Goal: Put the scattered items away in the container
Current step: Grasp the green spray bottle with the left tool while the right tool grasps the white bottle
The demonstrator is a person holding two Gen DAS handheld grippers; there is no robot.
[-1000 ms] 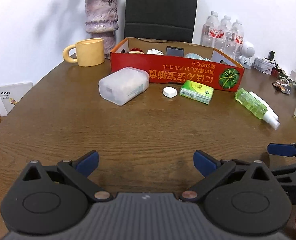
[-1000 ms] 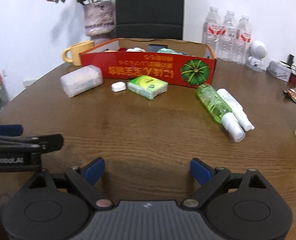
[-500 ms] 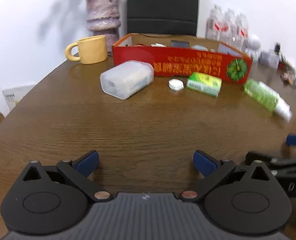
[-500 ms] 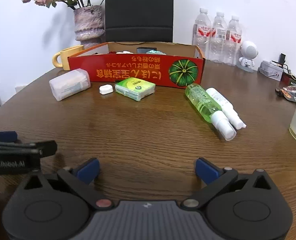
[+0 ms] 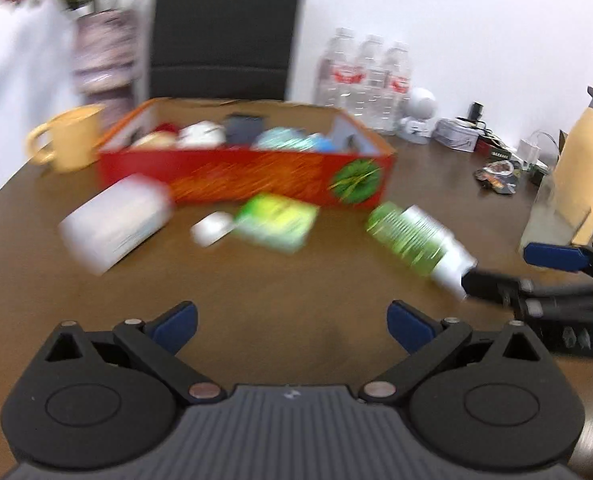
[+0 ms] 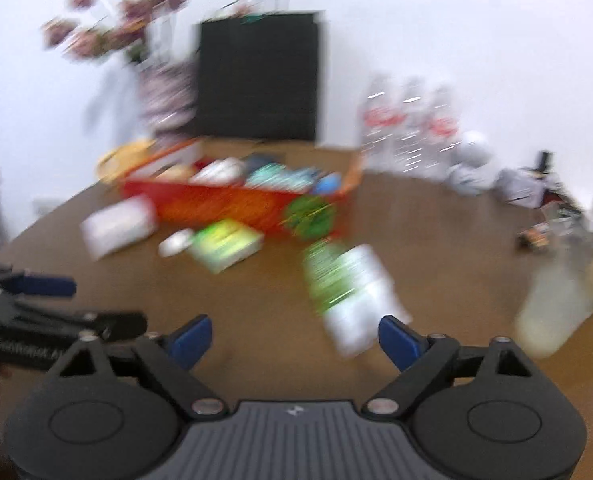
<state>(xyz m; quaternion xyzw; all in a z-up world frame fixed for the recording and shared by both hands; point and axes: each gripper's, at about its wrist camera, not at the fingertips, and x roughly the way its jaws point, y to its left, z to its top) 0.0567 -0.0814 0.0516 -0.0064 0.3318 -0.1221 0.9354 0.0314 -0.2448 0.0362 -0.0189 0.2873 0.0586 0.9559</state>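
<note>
Container: a red cardboard box (image 5: 248, 176) with a green pumpkin print stands open-topped at the far middle of the table (image 5: 296, 280), already holding several small things.
Scattered items: a clear lidded plastic box (image 5: 116, 224), a small white case (image 5: 212, 229) and a green packet (image 5: 276, 222) lie just in front of the red box; a green spray bottle (image 6: 328, 276) with a white bottle (image 6: 366, 280) touching its side lies off the pumpkin end, nearest the right gripper.
Right gripper (image 6: 294, 334): its fingers (image 6: 396, 338) have just been closing but stand apart with nothing between them; the spray bottle's white cap end lies just ahead.
Left gripper (image 5: 292, 320): fingers (image 5: 176, 320) spread wide and empty over bare wood, well short of the packet.
Step in hand: judged as the approach to a first pick, likely the spray bottle on the right.
Doing it well: line the fingers across the bottle's round body, not its cap, since it may roll; clamp only once both pads flank it, and avoid nudging the white bottle beside it.
Caution: both views are smeared, so exact gaps cannot be told.
Table: dark brown wood grain, rounded edge.
Room: a yellow mug (image 5: 68, 140), a vase of flowers (image 5: 100, 56), a black chair back (image 5: 224, 28), water bottles (image 5: 364, 76), a small white figure (image 5: 420, 116) and a cream jug (image 5: 588, 160) before a white wall.
</note>
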